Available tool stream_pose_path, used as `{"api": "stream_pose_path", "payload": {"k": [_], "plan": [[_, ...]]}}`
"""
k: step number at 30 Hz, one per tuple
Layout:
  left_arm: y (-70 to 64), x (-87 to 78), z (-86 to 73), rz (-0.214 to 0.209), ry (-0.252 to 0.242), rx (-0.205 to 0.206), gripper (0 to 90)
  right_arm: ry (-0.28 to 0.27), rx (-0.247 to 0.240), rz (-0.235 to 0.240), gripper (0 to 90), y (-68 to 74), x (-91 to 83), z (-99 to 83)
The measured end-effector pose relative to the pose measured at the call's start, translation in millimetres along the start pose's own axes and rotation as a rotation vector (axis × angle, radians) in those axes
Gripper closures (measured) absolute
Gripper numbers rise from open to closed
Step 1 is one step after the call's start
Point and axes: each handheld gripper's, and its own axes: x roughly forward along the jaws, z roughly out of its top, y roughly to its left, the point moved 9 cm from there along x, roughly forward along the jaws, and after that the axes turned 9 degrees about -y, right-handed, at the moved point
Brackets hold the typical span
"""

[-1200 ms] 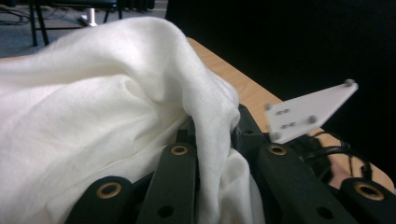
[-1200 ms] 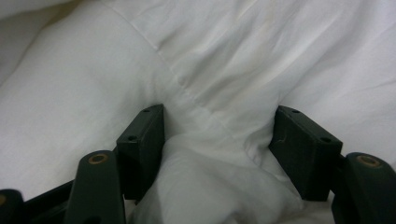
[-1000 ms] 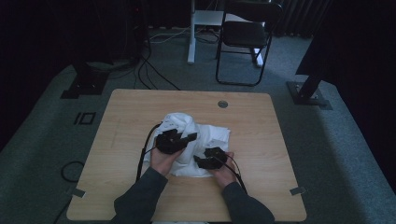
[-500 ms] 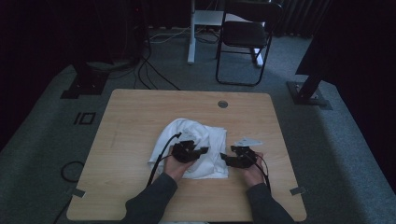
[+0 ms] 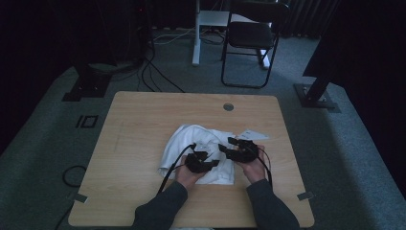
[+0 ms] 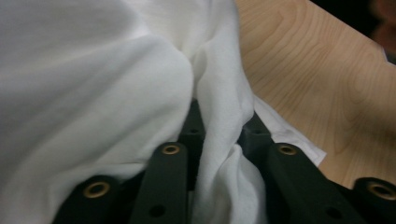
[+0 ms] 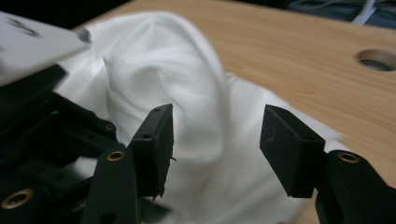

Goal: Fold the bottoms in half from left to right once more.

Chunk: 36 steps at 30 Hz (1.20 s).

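Note:
A crumpled white cloth (image 5: 201, 143) lies on the wooden table (image 5: 143, 124), right of its middle. My left gripper (image 5: 201, 162) rests on the cloth's near part. In the left gripper view its jaws are shut on a raised fold of the cloth (image 6: 116, 84), with fabric bunched between them at the left gripper (image 6: 219, 123). My right gripper (image 5: 238, 149) hovers at the cloth's right edge. In the right gripper view the right gripper (image 7: 217, 140) stands open with nothing between its pads, a hump of cloth (image 7: 173, 79) lies just beyond, and the left gripper (image 7: 46, 121) is close on the left.
A round cable hole (image 5: 228, 107) sits near the table's far edge. Behind the table stand a black chair (image 5: 253, 33) and a white desk leg (image 5: 196, 33). Cables (image 5: 158, 72) run across the grey carpet. Bare wood lies to the left of the cloth.
Both hands have shifted to the right across the table. The cloth has been drawn down flatter and to the right. The right gripper has come off the cloth's middle to its right edge.

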Motion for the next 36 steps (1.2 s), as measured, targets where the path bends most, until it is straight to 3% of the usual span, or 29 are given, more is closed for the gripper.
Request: {"api": "stream_pose_path", "payload": {"k": [2,3,5,8,12,13,15,17,19,21,23,24,26,28,33,36], "plan": [[-3.3,-3.9,3.0,-0.007,-0.007,0.014,71.8,0.023,-0.009,0.001,46.6,1.2,8.0,-1.1],[-5.6,-7.3,5.0,-0.006,-0.007,0.028,64.0,0.082,-0.021,-0.01,63.3,-0.7,23.3,-7.3],[-11.1,-16.5,12.1,0.009,-0.015,0.058,56.2,0.111,0.011,-0.005,78.4,-5.2,33.8,-12.1],[-14.7,-42.2,33.4,0.042,-0.047,0.084,52.5,0.094,0.093,0.031,81.8,-10.4,41.3,-11.3],[-8.2,-81.5,61.8,0.035,-0.166,0.072,51.6,0.102,0.106,-0.002,82.7,-21.3,41.0,-12.4],[-4.0,-92.5,68.3,0.029,-0.197,0.056,50.8,0.12,0.107,-0.013,83.2,-24.5,41.3,-15.5],[9.6,-109.8,77.2,0.063,-0.241,0.041,50.3,0.142,0.106,-0.026,83.2,-30.5,42.1,-22.0],[38.1,-124.3,80.9,0.144,-0.248,0.025,51.0,0.148,0.121,-0.032,82.6,-34.3,42.0,-26.1],[67.7,-131.2,79.2,0.205,-0.245,-0.023,52.9,0.148,0.137,-0.036,82.2,-38.3,41.5,-28.9],[90.5,-129.5,72.7,0.217,-0.215,-0.077,54.8,0.151,0.134,-0.04,81.2,-40.3,41.0,-30.5],[107.3,-118.5,61.4,0.178,-0.176,-0.133,56.7,0.153,0.136,-0.042,79.8,-41.4,40.5,-31.0],[109.5,-113.6,57.2,0.156,-0.159,-0.152,57.4,0.153,0.136,-0.044,78.9,-42.0,40.1,-31.2],[107.7,-96.9,45.0,0.072,-0.116,-0.197,58.8,0.157,0.132,-0.046,77.7,-43.2,39.5,-31.8],[103.2,-84.1,34.9,0.042,-0.077,-0.205,58.5,0.162,0.133,-0.046,76.8,-43.9,38.6,-33.0],[99.9,-70.5,23.3,0.021,-0.066,-0.239,57.4,0.183,0.132,-0.056,73.9,-47.9,34.6,-37.9],[99.0,-65.3,17.6,0.051,-0.053,-0.209,57.4,0.179,0.123,-0.06,67.7,-48.8,30.3,-35.8]]}}
